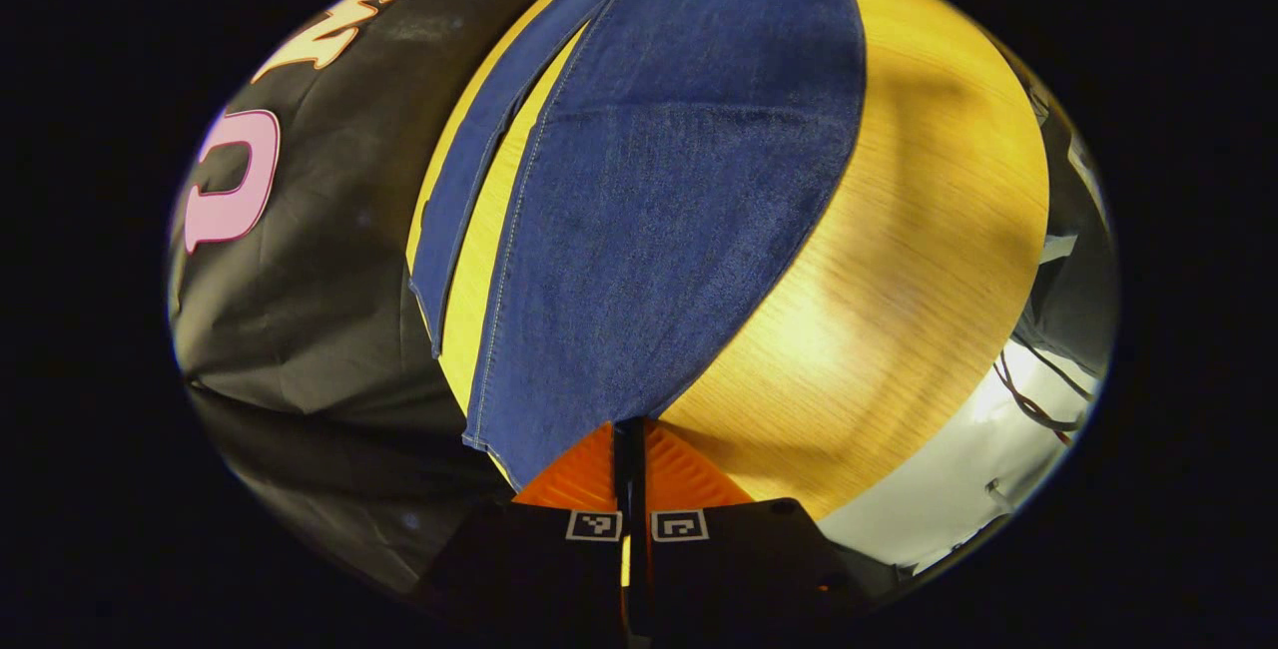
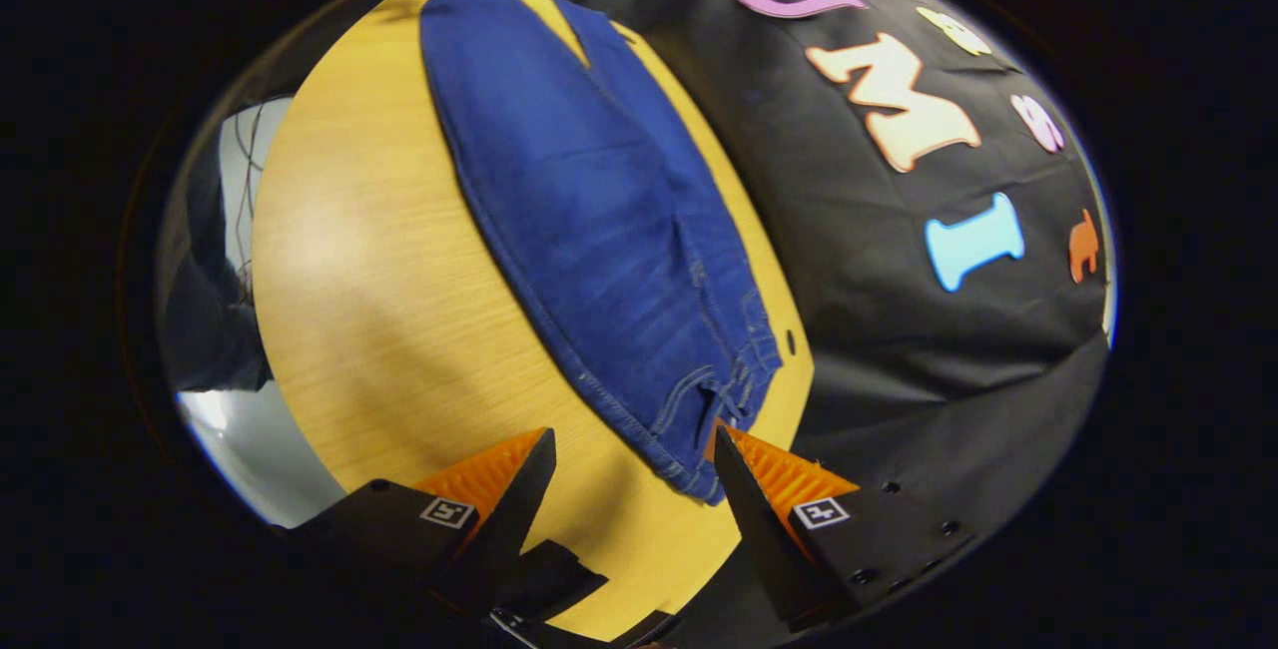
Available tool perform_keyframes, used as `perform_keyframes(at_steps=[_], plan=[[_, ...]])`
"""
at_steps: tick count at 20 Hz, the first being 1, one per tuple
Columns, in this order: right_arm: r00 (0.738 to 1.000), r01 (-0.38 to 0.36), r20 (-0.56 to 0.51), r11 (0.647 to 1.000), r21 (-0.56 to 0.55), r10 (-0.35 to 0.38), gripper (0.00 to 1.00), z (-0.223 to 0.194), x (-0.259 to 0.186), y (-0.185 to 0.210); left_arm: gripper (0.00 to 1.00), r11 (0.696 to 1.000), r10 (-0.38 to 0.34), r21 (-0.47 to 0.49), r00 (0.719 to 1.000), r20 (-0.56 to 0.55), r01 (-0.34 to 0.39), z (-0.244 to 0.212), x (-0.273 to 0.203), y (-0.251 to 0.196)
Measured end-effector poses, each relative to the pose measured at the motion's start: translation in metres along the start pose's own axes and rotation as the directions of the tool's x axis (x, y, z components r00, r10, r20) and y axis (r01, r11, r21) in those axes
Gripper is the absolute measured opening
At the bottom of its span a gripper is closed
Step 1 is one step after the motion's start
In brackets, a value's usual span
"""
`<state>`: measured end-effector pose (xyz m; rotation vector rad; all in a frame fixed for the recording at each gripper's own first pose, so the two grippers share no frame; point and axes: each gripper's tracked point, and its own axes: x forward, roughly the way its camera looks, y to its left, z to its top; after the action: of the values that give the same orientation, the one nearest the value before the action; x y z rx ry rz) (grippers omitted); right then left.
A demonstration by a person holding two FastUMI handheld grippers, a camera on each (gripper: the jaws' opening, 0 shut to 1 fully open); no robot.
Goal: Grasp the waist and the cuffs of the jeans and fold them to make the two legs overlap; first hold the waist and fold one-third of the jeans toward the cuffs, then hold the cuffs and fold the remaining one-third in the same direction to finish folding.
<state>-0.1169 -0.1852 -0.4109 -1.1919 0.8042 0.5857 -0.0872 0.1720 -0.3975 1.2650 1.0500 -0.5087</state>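
**Legs nearly overlapped, thirds still to fold**

The jeans (image 2: 609,230) are lying lengthwise on the wooden bench (image 2: 379,260), close along the edge that borders the black cloth wall (image 2: 899,329). In the right gripper view the waist end, with its seams and pocket stitching, is sitting near the bench corner closest to the camera, and the legs are running away toward the far end, where a small wedge of bare wood is showing between them.

The right gripper (image 2: 631,469) is hovering with its jaws spread wide, the waist corner lying between the two fingers but apart from both; nothing is being gripped.

In the left gripper view the cuff end of the jeans (image 1: 659,210) is lying right in front of the left gripper (image 1: 631,459). Its jaws are drawn together with only a thin slit between them, right at the hem; whether a fold of denim is pinched there, I cannot tell. A strip of the lower leg is peeking out beside the upper one, so the legs are looking roughly, not exactly, stacked.

As a judgement, the lengthwise fold is essentially made. Both thirds are still waiting: the waist has not yet been carried toward the cuffs, and the cuff fold follows that.
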Motion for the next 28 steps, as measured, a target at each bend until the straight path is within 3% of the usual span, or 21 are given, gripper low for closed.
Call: perform_keyframes(at_steps=[4,8,11,13,15,18,22,25,28], plan=[[1.000,0.010,-0.008,0.995,-0.100,-0.011,0.94,0.003,0.026,-0.010,0.00,1.000,0.014,0.002,1.000,-0.022,-0.014,0.000,0.001,0.001],[1.000,-0.011,-0.021,0.992,-0.127,0.008,0.77,0.006,0.057,-0.018,0.00,1.000,0.028,-0.006,0.999,-0.041,-0.028,0.000,0.001,0.003],[1.000,-0.019,-0.010,0.990,-0.143,0.018,0.53,0.013,0.072,-0.012,0.00,0.999,0.030,-0.011,0.998,-0.047,-0.031,0.000,0.001,0.003],[0.999,0.029,-0.008,0.983,-0.183,-0.031,0.19,0.013,0.079,-0.011,0.00,0.999,0.033,-0.021,0.998,-0.049,-0.034,0.001,0.001,0.003],[0.998,0.052,-0.021,0.989,-0.141,-0.055,0.02,0.014,0.078,-0.019,0.00,0.998,0.039,-0.050,0.998,-0.050,-0.041,0.001,0.003,0.003],[0.998,0.051,-0.029,0.998,0.041,-0.050,0.05,0.014,0.074,-0.021,0.00,0.988,0.056,-0.143,0.997,-0.056,-0.064,0.003,0.003,0.002],[0.997,0.079,-0.027,0.977,0.199,-0.075,0.05,0.017,0.059,-0.035,0.00,0.963,0.042,-0.263,0.994,-0.102,-0.068,0.008,-0.001,0.005],[0.991,0.129,-0.004,0.937,0.324,-0.135,0.05,0.026,0.043,-0.057,0.00,0.922,0.060,-0.373,0.991,-0.121,-0.102,0.014,-0.008,0.025],[0.980,0.179,0.002,0.885,0.430,-0.199,0.05,0.038,0.029,-0.087,0.00,0.866,0.129,-0.470,0.984,-0.121,-0.172,0.031,-0.028,0.059]])
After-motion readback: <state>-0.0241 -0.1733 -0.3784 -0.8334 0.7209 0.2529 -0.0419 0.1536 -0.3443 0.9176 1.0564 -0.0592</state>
